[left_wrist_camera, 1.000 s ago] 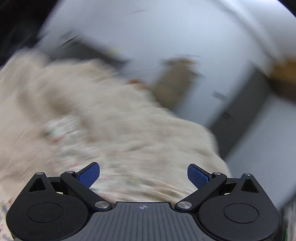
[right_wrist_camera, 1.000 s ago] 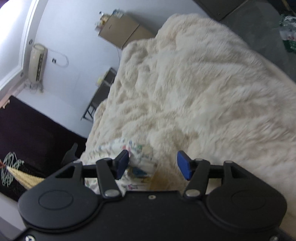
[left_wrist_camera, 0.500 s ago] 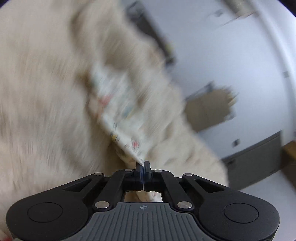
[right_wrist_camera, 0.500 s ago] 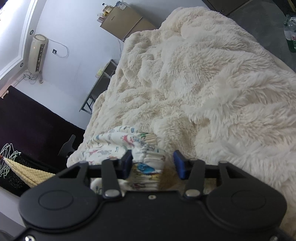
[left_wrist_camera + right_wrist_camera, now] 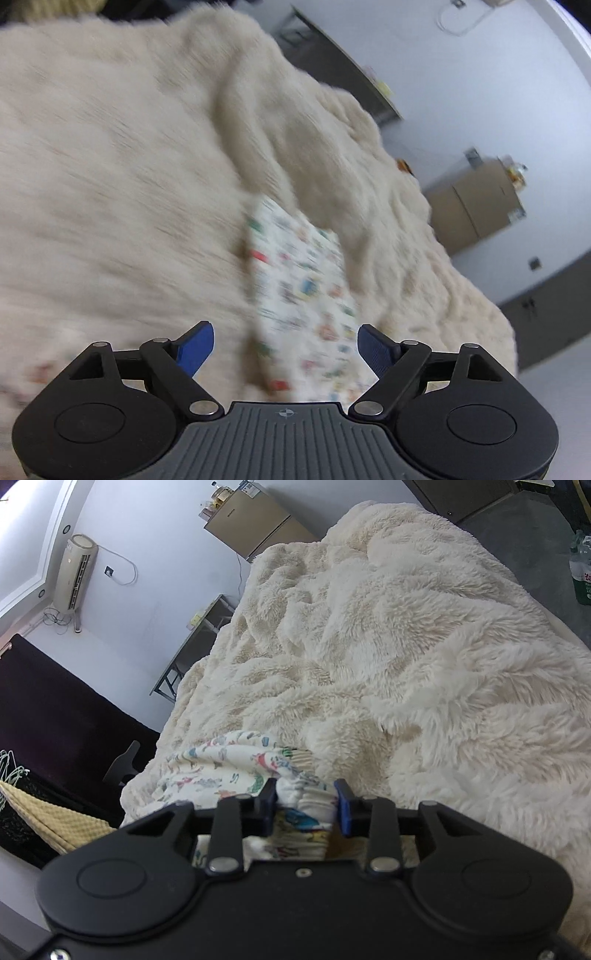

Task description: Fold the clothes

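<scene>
**Printed garment on fleece blanket: right claw clamped, left claw opening**

Left wrist view. The left gripper [image 5: 285, 345] has its jaws spreading apart, blue pads wide, nothing pinched. The printed garment [image 5: 301, 295] lies just ahead, running forward from the gap between the pads as a long folded strip, flat on the cream blanket [image 5: 110, 177]. Cloth is white with small scattered red, green and blue motifs; detail is lost to motion blur. The blanket is deep-piled and shaggy, heaped in soft ridges. Beyond it, a brown cabinet [image 5: 476, 206] stands against a pale wall.

Right wrist view. The right gripper [image 5: 306, 803] is clenched on the garment [image 5: 229, 771]: both pads press a bunched, gathered white edge. The rest of the cloth spills to the left of the claw, crumpled, cartoon-printed, resting on the blanket [image 5: 406, 646]. Fleece reads sharp here, tufted and rumpled. A white air conditioner [image 5: 74, 576] stands in the corner.
</scene>
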Demonstrator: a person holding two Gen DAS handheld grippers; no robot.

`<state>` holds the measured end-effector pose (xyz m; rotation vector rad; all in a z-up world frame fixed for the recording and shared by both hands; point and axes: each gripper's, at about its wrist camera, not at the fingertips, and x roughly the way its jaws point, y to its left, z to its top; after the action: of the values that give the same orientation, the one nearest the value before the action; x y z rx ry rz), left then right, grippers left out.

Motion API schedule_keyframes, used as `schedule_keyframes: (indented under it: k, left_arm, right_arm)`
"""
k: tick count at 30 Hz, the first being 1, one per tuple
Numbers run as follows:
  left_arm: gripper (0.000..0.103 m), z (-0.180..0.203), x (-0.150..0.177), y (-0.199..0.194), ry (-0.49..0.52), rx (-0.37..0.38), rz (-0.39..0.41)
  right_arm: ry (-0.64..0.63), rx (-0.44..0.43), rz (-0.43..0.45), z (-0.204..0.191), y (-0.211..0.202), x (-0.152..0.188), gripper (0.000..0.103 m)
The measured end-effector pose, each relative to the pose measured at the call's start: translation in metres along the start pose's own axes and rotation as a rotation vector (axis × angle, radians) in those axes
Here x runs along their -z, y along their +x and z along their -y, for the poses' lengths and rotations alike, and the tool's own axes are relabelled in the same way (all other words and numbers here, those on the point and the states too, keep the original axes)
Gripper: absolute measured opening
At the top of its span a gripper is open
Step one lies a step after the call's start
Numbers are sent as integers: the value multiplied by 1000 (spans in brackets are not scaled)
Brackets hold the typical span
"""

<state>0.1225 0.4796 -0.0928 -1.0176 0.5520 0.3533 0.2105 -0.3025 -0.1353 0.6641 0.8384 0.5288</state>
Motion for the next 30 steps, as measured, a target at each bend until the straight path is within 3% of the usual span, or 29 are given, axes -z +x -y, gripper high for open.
schedule_keyframes:
  k: [4, 6, 7, 8, 9, 11, 13, 15, 16, 18, 19, 20, 24, 26, 30]
  left_arm:
    - [80, 24, 6, 43, -5, -56, -55]
    - [63, 36, 11, 60, 47, -153, -43]
    - [33, 42, 14, 64, 81, -185, -34]
    - [11, 47, 17, 64, 110, -207, -22]
    - [8, 51, 19, 61, 136, -223, -7]
    - [5, 48, 18, 35, 128, -174, 61]
    - [5, 38, 17, 6, 133, -136, 121]
    - [12, 22, 21, -23, 147, -121, 166]
    - [22, 11, 25, -30, 156, -138, 157]
    - [28, -11, 29, -35, 167, -169, 107]
    - [41, -25, 28, -37, 171, -175, 64]
    - [49, -37, 25, -40, 152, -171, 55]
    - [51, -68, 2, -55, -24, -112, 139]
    - [74, -76, -11, -52, -81, -52, 142]
    - [76, -72, -23, -37, -118, -38, 129]
  right_arm:
    - [-4, 9, -2, -1, 1, 1, 33]
    - [-8, 14, -1, -2, 0, 1, 33]
    - [-11, 16, 0, -3, 0, 1, 33]
    - [-12, 16, 1, -3, 0, 1, 33]
    - [-13, 16, 2, -3, -1, 1, 33]
    - [-18, 14, 6, -4, -2, 1, 33]
    - [-15, 11, 7, -3, -2, 0, 33]
    - [-20, 9, 6, -3, -2, 0, 33]
    - [-28, 11, 1, -5, -1, 0, 33]
    - [-50, 24, -7, -8, -1, -1, 33]
    - [-61, 31, -11, -10, -1, -1, 33]
    - [-79, 41, -10, -13, -3, -2, 33]
    - [-134, 75, 6, -25, -11, -8, 33]
    - [-210, 109, 32, -44, -20, -17, 33]
    - [-365, 163, 54, -85, -26, -27, 35]
